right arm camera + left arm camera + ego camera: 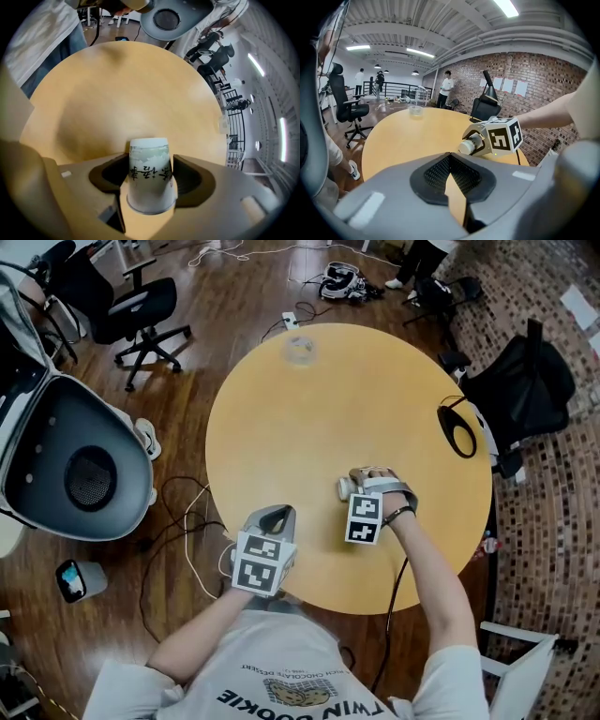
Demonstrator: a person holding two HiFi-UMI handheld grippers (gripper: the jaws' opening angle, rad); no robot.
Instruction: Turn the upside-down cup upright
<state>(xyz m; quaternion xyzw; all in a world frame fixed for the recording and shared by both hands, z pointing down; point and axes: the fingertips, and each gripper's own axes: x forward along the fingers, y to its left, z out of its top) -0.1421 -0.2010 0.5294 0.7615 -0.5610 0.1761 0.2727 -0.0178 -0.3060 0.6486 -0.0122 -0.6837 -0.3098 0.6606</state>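
Observation:
A white paper cup with dark printing sits between the jaws of my right gripper, whose pads press on its two sides. Its narrow closed end points away from the camera and its wide rim is toward the camera. In the head view the cup sticks out to the left of the right gripper, low over the round yellow table. The left gripper view shows the cup tilted, its round end facing left. My left gripper hangs at the table's near edge, its jaws together with nothing in them.
A clear plastic cup stands at the table's far side. A black oval object lies at the right edge. Around the table are a black office chair, a large white and dark machine and cables on the floor.

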